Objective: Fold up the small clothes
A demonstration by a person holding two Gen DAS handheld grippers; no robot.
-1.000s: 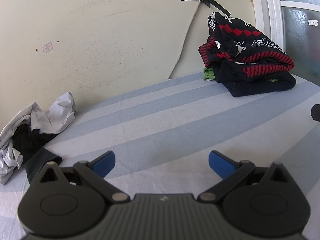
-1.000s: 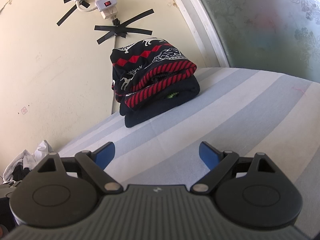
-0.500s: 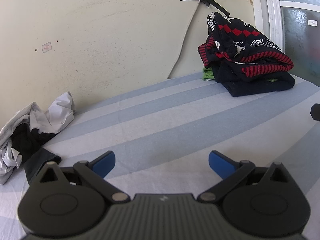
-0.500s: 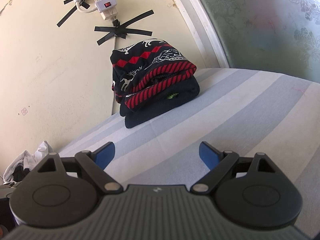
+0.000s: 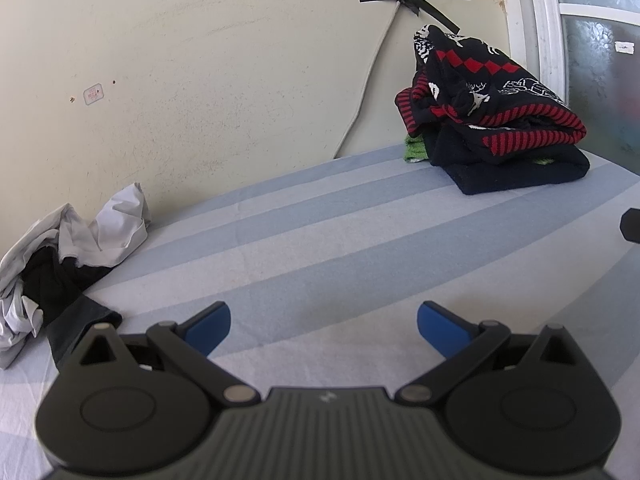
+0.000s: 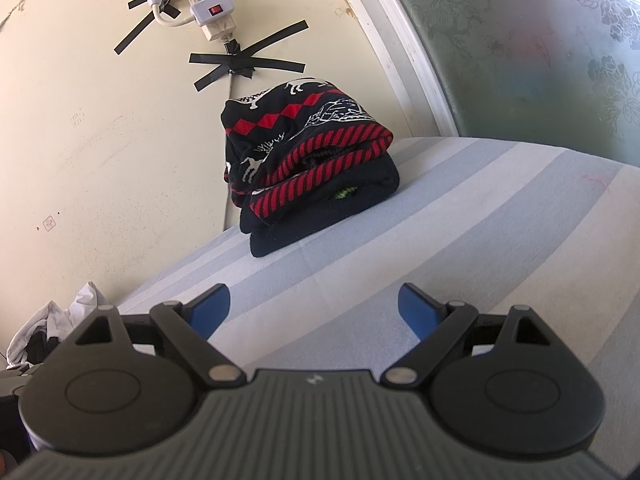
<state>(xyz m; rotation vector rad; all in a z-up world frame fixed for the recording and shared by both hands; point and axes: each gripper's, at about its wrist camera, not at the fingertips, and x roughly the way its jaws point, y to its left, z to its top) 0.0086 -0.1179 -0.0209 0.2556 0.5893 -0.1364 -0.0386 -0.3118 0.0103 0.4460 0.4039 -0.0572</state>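
Clothes [image 5: 68, 248] untouched — both claws [image 5: 324, 326] [image 6: 314, 308] wide, empty.

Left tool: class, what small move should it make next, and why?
Probably swing the left tool left toward the crumpled pile by the wall. Both it and the right tool are open and empty over the bare striped sheet, the stack is already folded, and that pile is the only unfolded clothing.
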